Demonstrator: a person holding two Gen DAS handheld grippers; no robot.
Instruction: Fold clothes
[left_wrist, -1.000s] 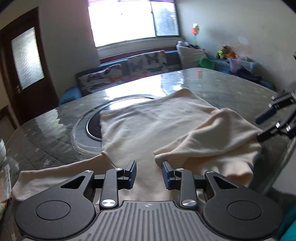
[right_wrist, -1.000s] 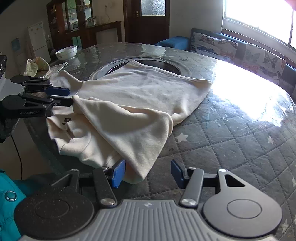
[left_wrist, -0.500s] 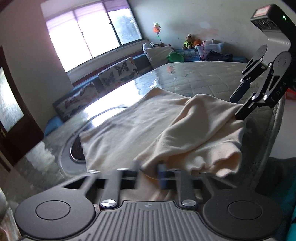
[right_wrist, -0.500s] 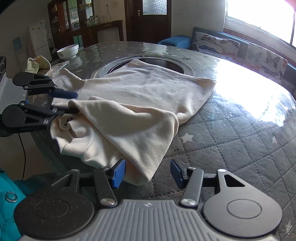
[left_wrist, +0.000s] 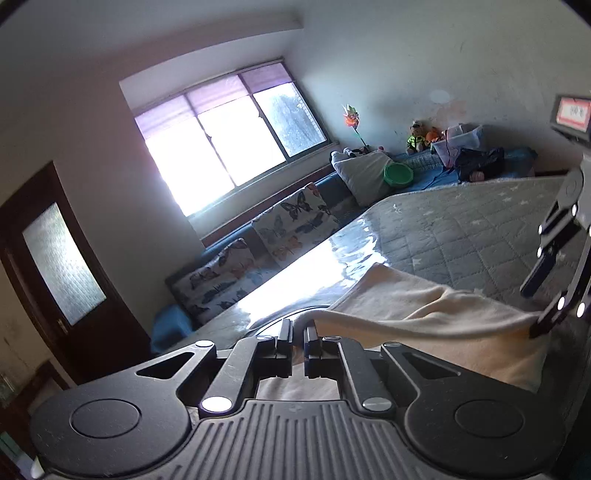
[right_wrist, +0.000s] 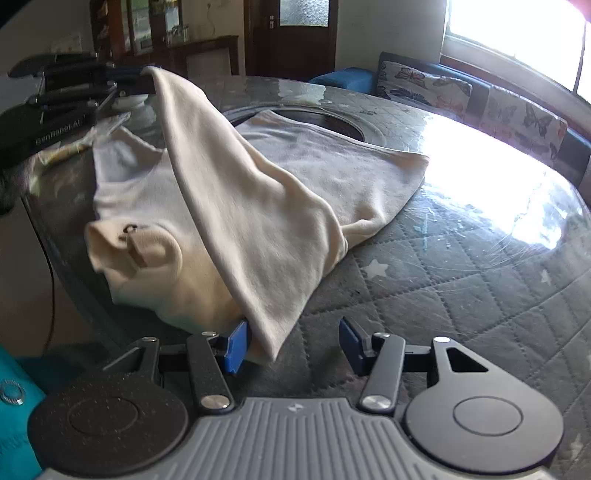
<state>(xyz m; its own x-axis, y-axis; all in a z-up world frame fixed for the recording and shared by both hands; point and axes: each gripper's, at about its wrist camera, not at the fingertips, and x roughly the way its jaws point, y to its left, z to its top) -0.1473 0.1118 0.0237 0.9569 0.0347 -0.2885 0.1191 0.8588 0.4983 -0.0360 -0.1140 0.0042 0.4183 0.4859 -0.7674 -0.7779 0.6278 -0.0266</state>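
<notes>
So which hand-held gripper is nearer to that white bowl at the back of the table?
Left. The left hand-held gripper, shut on the cream garment's lifted edge, hangs just above the white bowl. The right hand-held gripper sits open at the table's near edge.

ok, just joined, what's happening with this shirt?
A person is folding a cream knit shirt on the grey quilted table under clear plastic, with a handheld claw in each hand. The left claw has just closed on a fold of the cloth and holds it raised above the table, so a flap hangs tent-like. The right claw is open at the near corner of that flap, its left pad against the cloth, not gripping. The rest of the shirt lies flat.
</notes>
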